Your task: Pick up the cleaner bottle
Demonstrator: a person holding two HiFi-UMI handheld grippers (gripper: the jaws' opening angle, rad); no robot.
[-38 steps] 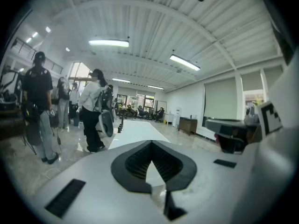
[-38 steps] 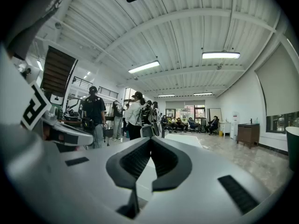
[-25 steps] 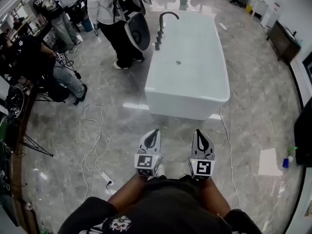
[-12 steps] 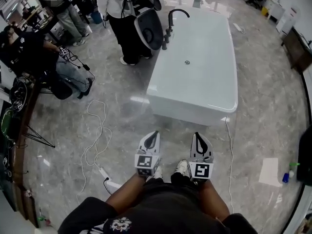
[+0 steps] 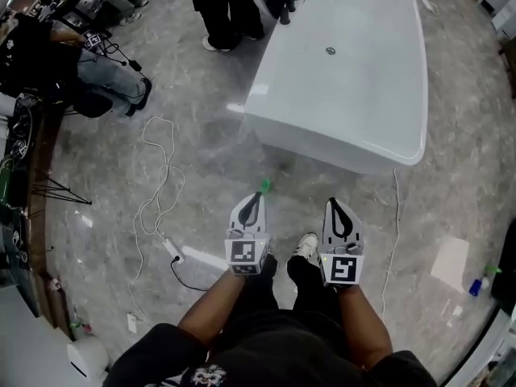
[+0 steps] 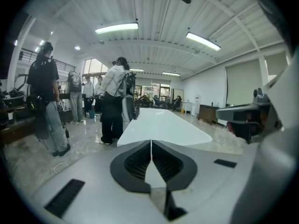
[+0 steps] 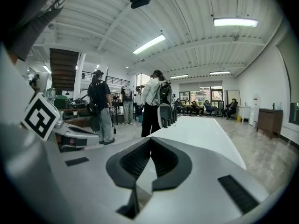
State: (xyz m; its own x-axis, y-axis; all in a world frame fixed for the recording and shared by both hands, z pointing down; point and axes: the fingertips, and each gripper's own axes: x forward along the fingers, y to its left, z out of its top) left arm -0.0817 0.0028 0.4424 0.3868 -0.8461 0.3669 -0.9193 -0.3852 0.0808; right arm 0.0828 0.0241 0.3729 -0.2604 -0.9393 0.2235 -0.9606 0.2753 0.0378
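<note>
In the head view both grippers are held side by side over the grey marble floor, pointing at the white bathtub [image 5: 347, 71]. My left gripper [image 5: 255, 197] is shut with nothing in it, and in the left gripper view [image 6: 151, 142] its pads meet. My right gripper [image 5: 333, 205] is shut and empty too, its pads meeting in the right gripper view [image 7: 150, 139]. A small green thing [image 5: 264, 185] lies on the floor just ahead of the left gripper. A green-topped bottle [image 5: 485, 275] stands at the far right with a blue item beside it.
Black faucets [image 5: 289, 5] rise at the tub's far end, where a person in black trousers [image 5: 230, 6] stands. Seated people and gear [image 5: 56, 63] fill the left side. A white cable and power strip [image 5: 161, 208] trail on the floor at left. A paper sheet [image 5: 450, 263] lies at right.
The head view has tipped down and closed in on the tub. Both grippers have come lower and forward, still shut. The small green thing on the floor has come into view.
</note>
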